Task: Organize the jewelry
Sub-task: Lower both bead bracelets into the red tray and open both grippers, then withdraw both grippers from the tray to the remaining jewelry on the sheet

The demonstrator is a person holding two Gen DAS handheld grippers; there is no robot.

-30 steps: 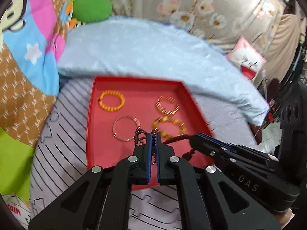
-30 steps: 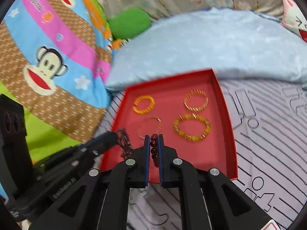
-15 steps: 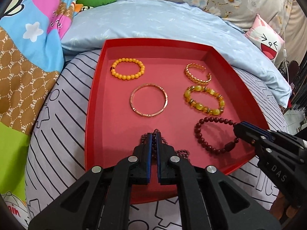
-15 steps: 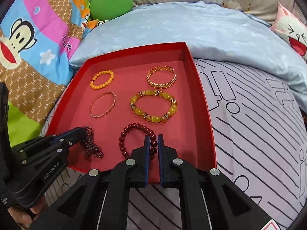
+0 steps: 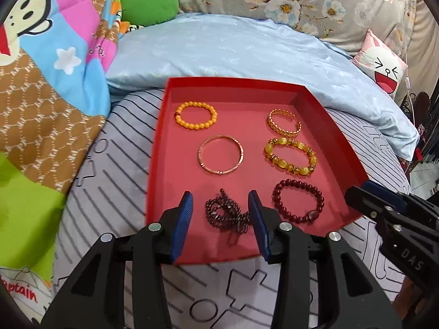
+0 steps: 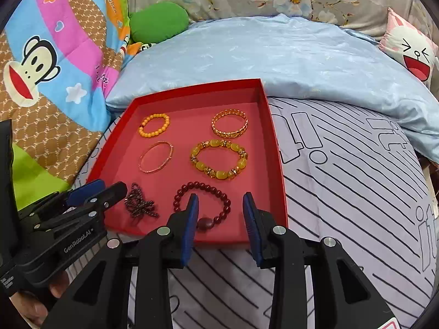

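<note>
Tray: a shallow red tray (image 5: 156, 164) lies on a striped bedsheet (image 5: 109, 170), its far edge against a blue pillow (image 5: 233, 52); six bracelets rest inside in two columns.
Far row: orange bead bracelet (image 5: 196, 115) near the far left corner, gold chain cuff (image 5: 284, 122) near the far right corner.
Middle row: thin rose-gold bangle (image 5: 220, 155) on the left, yellow stone bracelet (image 5: 290, 156) on the right.
Near row: a dark bead strand (image 5: 226, 213) bunched in a heap by the near edge, a red bead bracelet (image 6: 203, 205) lying as an open ring beside it towards the near right corner.
Left gripper (image 5: 221, 219): jaws spread wide on either side of the dark strand, touching nothing, low over the tray's near edge and pointing across it.
Right gripper (image 6: 221, 218): also spread wide and empty; the red bracelet's near arc and large oval bead sit between its fingers.
Handling, dark strand: judged light, limp and tangle-prone; it would sag and slip, so pinch the thick middle of the heap.
Handling, red bracelet: likely elastic-strung, smooth round beads that roll under pads; best taken across the cord between beads or at the big oval bead.
Stiff pieces: bangle and cuff look rigid; grip across the band.
</note>
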